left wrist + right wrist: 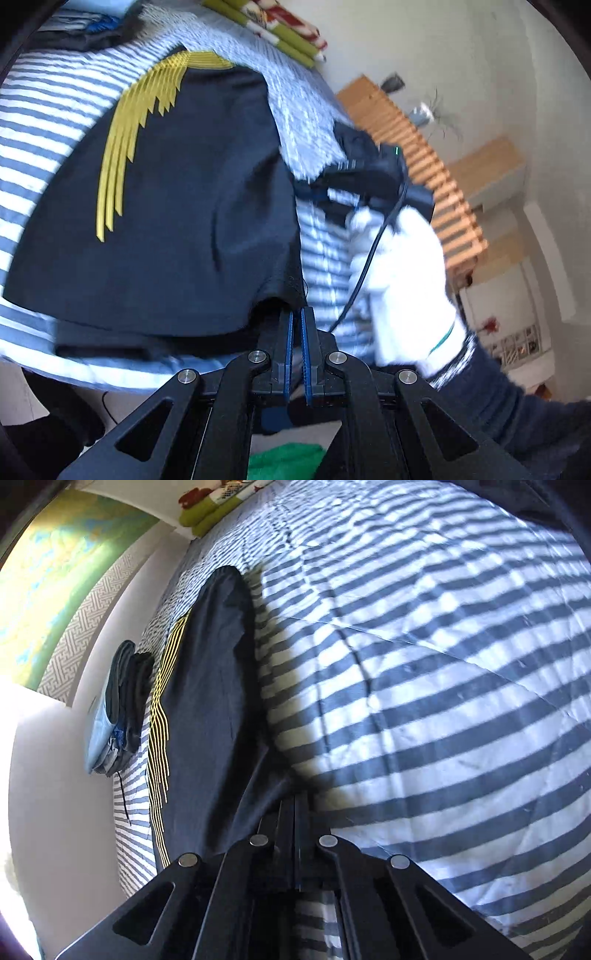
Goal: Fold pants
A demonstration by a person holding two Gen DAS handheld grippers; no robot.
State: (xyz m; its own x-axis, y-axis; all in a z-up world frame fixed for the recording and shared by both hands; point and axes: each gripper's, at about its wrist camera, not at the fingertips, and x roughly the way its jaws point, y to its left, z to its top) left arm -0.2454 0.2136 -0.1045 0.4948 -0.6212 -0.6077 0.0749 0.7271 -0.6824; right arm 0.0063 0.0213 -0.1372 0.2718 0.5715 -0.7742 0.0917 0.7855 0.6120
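The pants [177, 206], dark navy with a fan of yellow stripes [125, 147] down 1 side, are lying on the striped duvet [424, 701] of the bed, and both pairs of tongs are gripping the cloth at its near edge. In the left wrist view the left tongs [298, 314] are standing almost closed, the 2 blue-lined fingers pinching a corner of hem right at their tips, with the garment spreading forward and to the left of them. Ahead and to the right of those tongs the right tongs [369, 173] are showing as a dark blurred shape, carried by a hand in a white glove [402, 266] with a black cable [365, 266] trailing down; they seem to be meeting dark cloth there, though the blur is leaving the contact unclear. In the right wrist view the right tongs [295, 805] are closed down to a thin line on a fold of the dark fabric, and the pants are running as a long band straight ahead and slightly left, ending near a small stack of folded clothes [118, 709] against the wall. So the long axis is lying forward from the right tongs, with the free end far from both. Judging from this, the coming fold is turning on carrying the 2 held corners forward along that axis, keeping them level so the edges are meeting squarely.
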